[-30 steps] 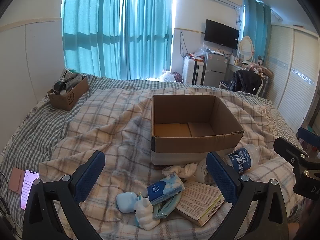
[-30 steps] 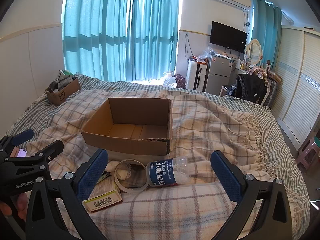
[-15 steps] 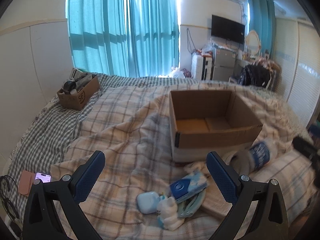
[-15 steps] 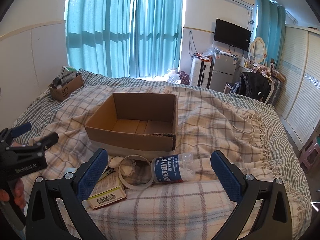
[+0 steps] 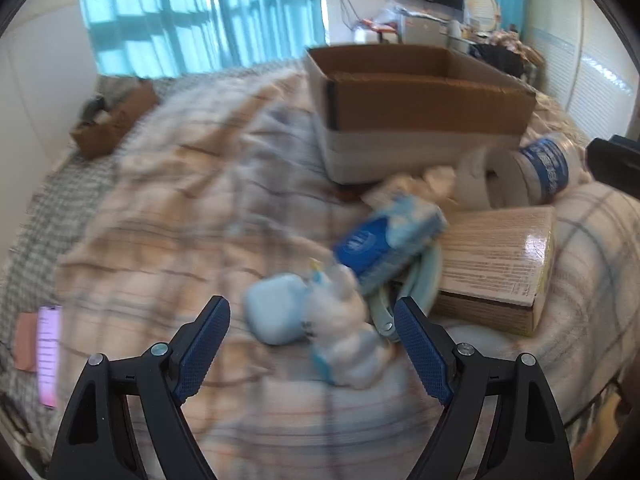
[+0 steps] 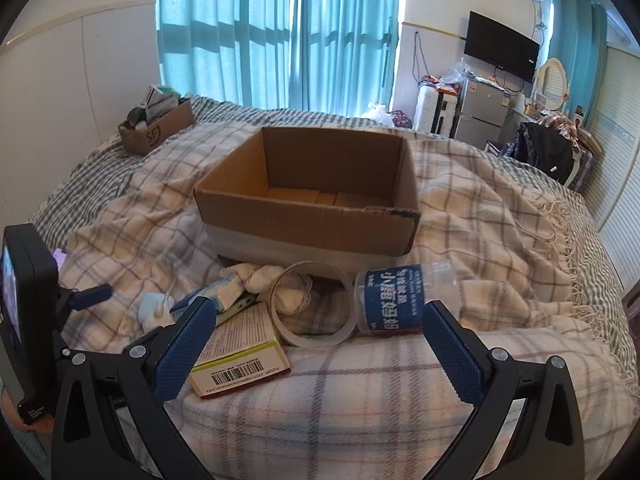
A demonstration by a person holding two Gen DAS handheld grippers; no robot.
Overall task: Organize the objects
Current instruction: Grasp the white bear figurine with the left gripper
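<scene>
An open, empty cardboard box [image 6: 320,200] [image 5: 420,104] stands on the plaid blanket. In front of it lie a tape ring [image 6: 312,304], a clear jar with a blue label [image 6: 400,300], a flat barcoded box [image 6: 240,356] [image 5: 496,264], a blue tissue pack [image 5: 392,236], a pale blue earbud case [image 5: 276,308] and a white figurine [image 5: 352,352]. My left gripper [image 5: 312,340] is open, low over the earbud case and figurine. My right gripper [image 6: 316,340] is open, just short of the tape ring and jar. The left wrist view is blurred.
A small brown box [image 6: 156,128] full of items sits at the bed's far left corner. A lit phone [image 5: 48,356] lies at the left edge of the bed. The other hand-held gripper [image 6: 28,312] shows at the right wrist view's left. Furniture stands beyond the bed.
My left gripper has dropped down and forward to the small items, which now fill its view. My right gripper has moved slightly closer to the tape ring and jar. Both stay open.
</scene>
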